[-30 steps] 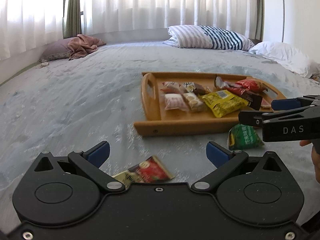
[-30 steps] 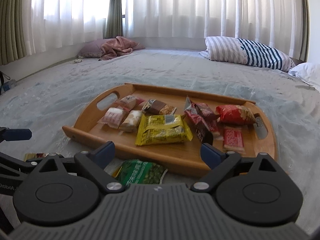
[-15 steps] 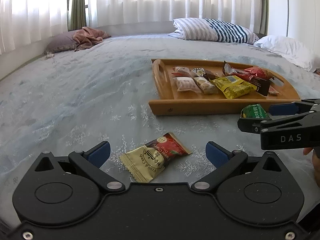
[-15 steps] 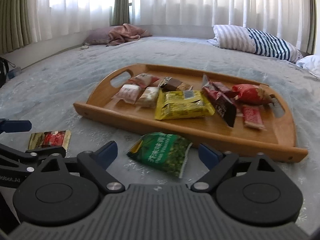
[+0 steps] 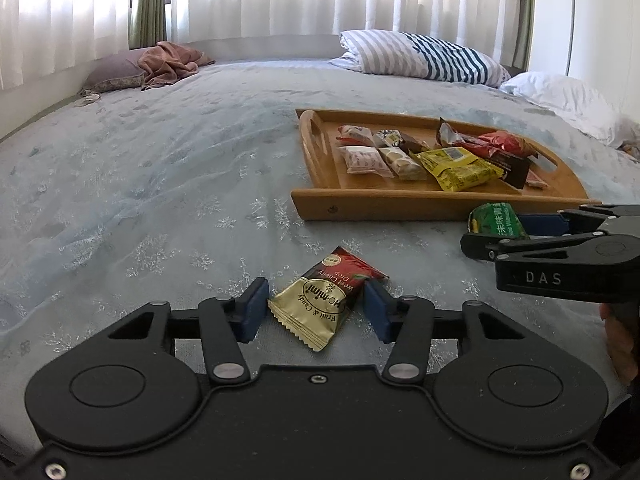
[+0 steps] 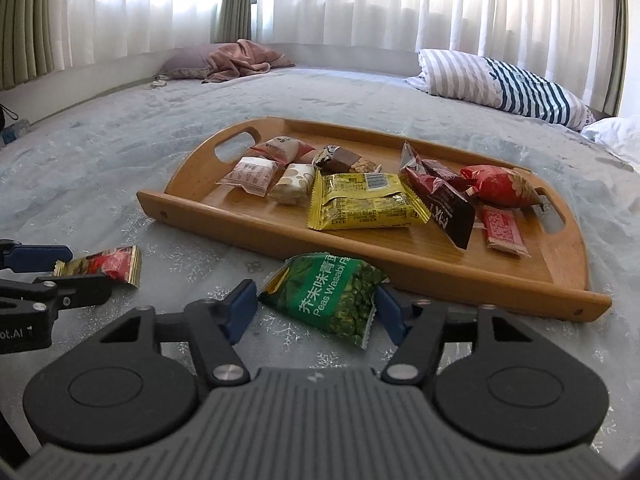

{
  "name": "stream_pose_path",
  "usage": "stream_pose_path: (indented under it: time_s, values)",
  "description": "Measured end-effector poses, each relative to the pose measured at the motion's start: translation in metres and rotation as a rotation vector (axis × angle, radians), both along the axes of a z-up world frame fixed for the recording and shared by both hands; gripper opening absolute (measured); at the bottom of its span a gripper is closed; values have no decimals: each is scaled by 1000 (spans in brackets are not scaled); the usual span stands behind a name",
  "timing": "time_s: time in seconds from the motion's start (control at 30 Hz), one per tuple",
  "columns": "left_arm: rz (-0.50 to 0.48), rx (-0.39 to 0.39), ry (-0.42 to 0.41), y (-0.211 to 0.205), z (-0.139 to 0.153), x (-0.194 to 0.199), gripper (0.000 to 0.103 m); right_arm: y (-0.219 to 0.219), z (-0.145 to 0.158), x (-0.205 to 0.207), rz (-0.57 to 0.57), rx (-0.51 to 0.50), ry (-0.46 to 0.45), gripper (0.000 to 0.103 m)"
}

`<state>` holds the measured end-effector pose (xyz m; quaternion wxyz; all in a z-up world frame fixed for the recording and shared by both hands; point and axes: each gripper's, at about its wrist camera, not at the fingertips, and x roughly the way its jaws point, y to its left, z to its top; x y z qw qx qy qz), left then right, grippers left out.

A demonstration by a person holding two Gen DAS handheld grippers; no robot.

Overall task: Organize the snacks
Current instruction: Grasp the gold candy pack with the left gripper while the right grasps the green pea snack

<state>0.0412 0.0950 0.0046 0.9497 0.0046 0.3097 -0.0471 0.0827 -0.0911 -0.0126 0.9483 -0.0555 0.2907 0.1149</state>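
A wooden serving tray (image 6: 404, 258) with cut-out handles sits on a pale blue bedspread (image 5: 160, 184) patterned with snowflakes, and it already carries a row of wrapped snacks, among them a yellow packet (image 6: 362, 202), a dark brown packet (image 6: 444, 204) and a shiny red packet (image 6: 498, 186). Two more snacks lie on the bedspread just in front of the tray's near edge. The left gripper (image 5: 316, 306) is low over the bed with a gold and red cherry candy packet (image 5: 326, 298) lying flat between its blue pads; its jaws have just been closing and now stand about half open, the right pad at the packet's edge and the left pad just beside it, so a firm grip cannot be confirmed. The right gripper (image 6: 316, 308) is likewise low, with a green wasabi peas packet (image 6: 330, 294) between its blue pads; its jaws have also just been closing to about half open, each pad close against a side of the packet, which rests on the bedspread touching the tray's front wall. At the far side of the bed are a striped pillow (image 6: 500, 84), a white pillow (image 5: 560, 100) and a crumpled pink cloth (image 5: 170, 60) on a mauve pillow (image 5: 114, 72), beneath sheer white curtains (image 6: 360, 0).
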Motion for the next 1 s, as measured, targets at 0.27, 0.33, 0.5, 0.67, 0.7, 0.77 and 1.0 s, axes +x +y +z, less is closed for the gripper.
stream_pose_path:
  time_s: [0.27,0.33,0.5,0.67,0.7,0.77,1.0]
  values:
    - [-18,16,-11,-5,-1,3,53,-1,1,-2,-20,19,0,63]
    - [-25,14,-8,-6,-2,7,53,-3,2,-3,-23,27,1,63]
    - [-50,22,2,-10,-5,16,51,-5,2,-6,-26,28,-2,63]
    - [-100,-15,12,-18,-1,18,47,-6,3,-7,-36,34,-7,62]
    - [-113,-23,14,-20,0,17,47,-7,3,-8,-39,34,-9,62]
    - [-143,-42,14,-24,0,17,49,-8,4,-9,-41,35,-12,62]
    - [-183,-73,10,-31,-3,24,58,-13,8,-16,-51,13,-43,62]
